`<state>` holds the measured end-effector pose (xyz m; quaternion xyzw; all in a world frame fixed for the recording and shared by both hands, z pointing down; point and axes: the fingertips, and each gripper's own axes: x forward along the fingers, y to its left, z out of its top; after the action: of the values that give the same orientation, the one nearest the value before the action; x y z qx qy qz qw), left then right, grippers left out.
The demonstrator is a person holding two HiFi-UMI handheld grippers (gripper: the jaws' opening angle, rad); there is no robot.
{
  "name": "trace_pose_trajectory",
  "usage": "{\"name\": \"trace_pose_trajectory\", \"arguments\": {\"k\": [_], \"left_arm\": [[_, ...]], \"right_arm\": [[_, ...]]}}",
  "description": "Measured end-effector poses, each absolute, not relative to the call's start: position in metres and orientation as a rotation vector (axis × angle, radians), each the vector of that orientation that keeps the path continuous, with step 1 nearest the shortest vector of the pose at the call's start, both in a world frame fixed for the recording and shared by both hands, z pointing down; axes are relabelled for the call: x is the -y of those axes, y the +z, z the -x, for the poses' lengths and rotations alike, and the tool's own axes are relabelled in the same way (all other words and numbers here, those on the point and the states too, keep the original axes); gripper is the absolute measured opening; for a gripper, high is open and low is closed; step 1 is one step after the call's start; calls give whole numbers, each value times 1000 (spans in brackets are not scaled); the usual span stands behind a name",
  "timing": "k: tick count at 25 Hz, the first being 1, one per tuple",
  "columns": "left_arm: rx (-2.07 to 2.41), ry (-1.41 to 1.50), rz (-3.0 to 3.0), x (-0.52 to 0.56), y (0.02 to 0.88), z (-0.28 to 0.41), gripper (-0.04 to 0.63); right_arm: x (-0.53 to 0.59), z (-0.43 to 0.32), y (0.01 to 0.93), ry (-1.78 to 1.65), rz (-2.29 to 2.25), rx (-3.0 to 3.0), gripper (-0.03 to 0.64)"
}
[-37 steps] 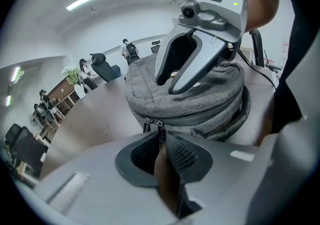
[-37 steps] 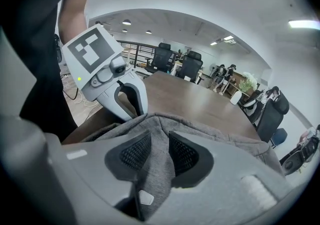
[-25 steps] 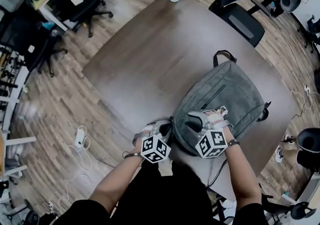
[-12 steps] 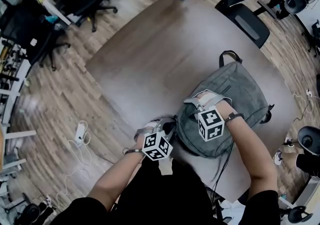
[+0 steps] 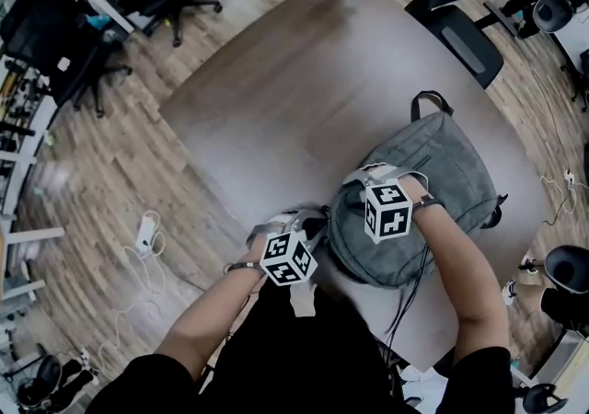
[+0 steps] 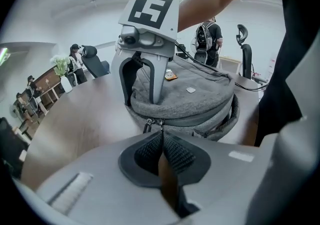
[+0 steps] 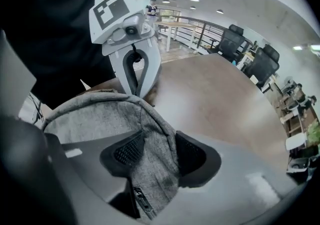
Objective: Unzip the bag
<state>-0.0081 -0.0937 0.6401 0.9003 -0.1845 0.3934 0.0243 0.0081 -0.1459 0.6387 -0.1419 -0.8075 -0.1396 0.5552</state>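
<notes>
grey bag (image 5: 451,164) pinched in right gripper (image 7: 159,153), left gripper (image 6: 161,144) closed nearby.

Grey fabric bag (image 5: 433,182) lies flat on brown table (image 5: 276,99), zipper (image 6: 152,122) shut.

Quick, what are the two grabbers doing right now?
Left gripper: shut, pinching the zipper pull.
Right gripper: shut on a fold of the grey bag.
</notes>
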Motion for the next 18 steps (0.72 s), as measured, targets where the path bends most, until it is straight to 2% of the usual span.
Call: {"name": "trace_pose_trajectory", "arguments": {"k": [18], "left_arm": [[609, 1305, -2786, 121, 620, 40, 26]], "right_arm": [[235, -3, 635, -35, -176, 1996, 183]]}}
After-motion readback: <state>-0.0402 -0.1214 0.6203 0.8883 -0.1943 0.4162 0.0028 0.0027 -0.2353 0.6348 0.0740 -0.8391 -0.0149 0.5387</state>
